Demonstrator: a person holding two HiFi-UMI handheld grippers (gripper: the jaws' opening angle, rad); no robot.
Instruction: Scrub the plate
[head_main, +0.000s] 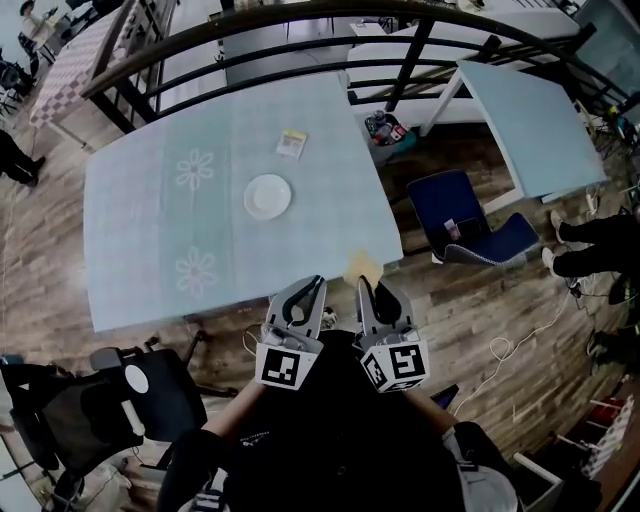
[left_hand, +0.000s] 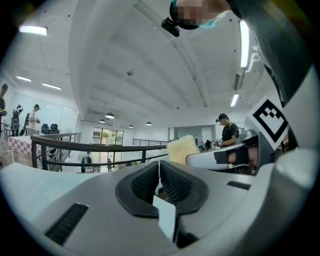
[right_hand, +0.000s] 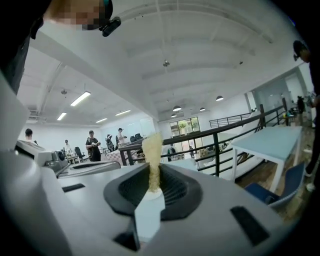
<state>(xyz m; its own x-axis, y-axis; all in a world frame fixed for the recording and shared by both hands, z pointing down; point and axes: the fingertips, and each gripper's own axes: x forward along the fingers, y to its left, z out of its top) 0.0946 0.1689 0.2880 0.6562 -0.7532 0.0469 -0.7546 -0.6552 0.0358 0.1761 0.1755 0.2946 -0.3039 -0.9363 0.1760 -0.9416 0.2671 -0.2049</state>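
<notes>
Sponge (right_hand: 151, 150), porous yellow, sits pinched by right gripper (right_hand: 153, 186).

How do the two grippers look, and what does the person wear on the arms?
The left gripper and the right gripper both have pale grey bodies that taper to black ribbed pads. Each carries a cube with black-and-white square markers. The person wears a black top; where its sleeves end is hard to make out.

A round white plate (head_main: 268, 196) lies flat on the pale table (head_main: 140, 250) at mid-frame, while a yellow sponge (head_main: 363, 268) stands on edge, pinched in the right gripper (head_main: 367, 285), lower centre.
</notes>
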